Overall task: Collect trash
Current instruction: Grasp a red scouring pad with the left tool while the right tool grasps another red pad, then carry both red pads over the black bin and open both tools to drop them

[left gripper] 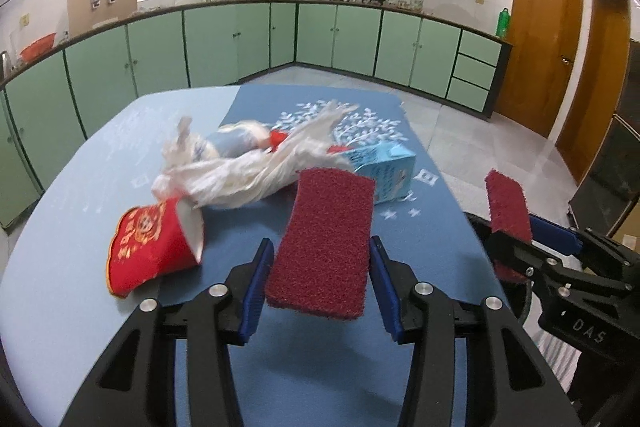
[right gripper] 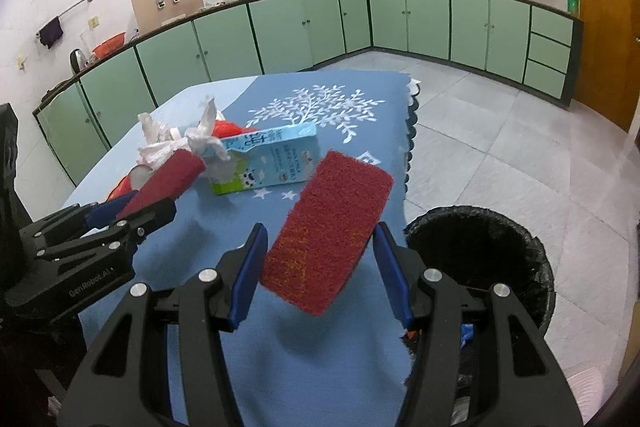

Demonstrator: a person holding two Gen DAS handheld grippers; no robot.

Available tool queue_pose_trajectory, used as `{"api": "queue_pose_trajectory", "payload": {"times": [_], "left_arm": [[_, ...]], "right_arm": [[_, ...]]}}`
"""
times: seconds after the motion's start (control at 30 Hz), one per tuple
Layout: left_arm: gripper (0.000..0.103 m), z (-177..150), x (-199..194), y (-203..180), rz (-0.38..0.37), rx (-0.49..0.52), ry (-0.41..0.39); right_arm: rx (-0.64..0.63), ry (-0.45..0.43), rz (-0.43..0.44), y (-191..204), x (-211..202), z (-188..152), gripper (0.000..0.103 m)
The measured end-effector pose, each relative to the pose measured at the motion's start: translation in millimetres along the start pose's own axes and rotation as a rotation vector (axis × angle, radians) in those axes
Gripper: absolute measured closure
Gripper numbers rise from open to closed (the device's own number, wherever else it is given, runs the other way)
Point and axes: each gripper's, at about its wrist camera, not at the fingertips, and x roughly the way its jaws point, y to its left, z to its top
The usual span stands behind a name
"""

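Note:
Trash lies on a blue table mat (left gripper: pixel 320 367): a crushed red paper cup (left gripper: pixel 152 247), a crumpled white plastic bag (left gripper: pixel 248 167) over a bottle-like item, and a blue milk carton (left gripper: pixel 384 167), also in the right wrist view (right gripper: pixel 268 163). My left gripper (left gripper: pixel 320 243) is open with red pads, just short of the bag and cup, holding nothing. My right gripper (right gripper: pixel 324 231) is open and empty above the mat's right edge, short of the carton. Each gripper shows in the other's view, the right (left gripper: pixel 508 211) and the left (right gripper: pixel 160 183).
A black-lined trash bin (right gripper: pixel 480 259) stands on the tiled floor right of the table. Green kitchen cabinets (left gripper: pixel 240 47) run along the far walls. Wooden doors (left gripper: pixel 536 35) are at the right. The table's right edge has a scalloped mat border (right gripper: pixel 410 131).

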Motion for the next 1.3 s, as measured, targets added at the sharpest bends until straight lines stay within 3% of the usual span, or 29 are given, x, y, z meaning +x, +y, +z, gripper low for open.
{"api": "queue_pose_trajectory", "payload": {"times": [0.37,0.73,1.3], "left_arm": [[0.056,25.2,7.3,-41.2,-0.068,0.046,-0.037],[0.056,48.7,32.5,-105.1,-0.175,0.119,-0.054],[0.055,57.6,100.5,-191.7,-0.285,0.203,0.021]], "right_arm": [[0.013,-0.039,-0.056,-32.3,-17.4,12.7,0.050],[0.078,-0.069,-0.165,-105.6,-32.8,22.6,0.050],[0.149,-0.008,-0.280,-193.7,-4.0,1.2,0.050]]}}
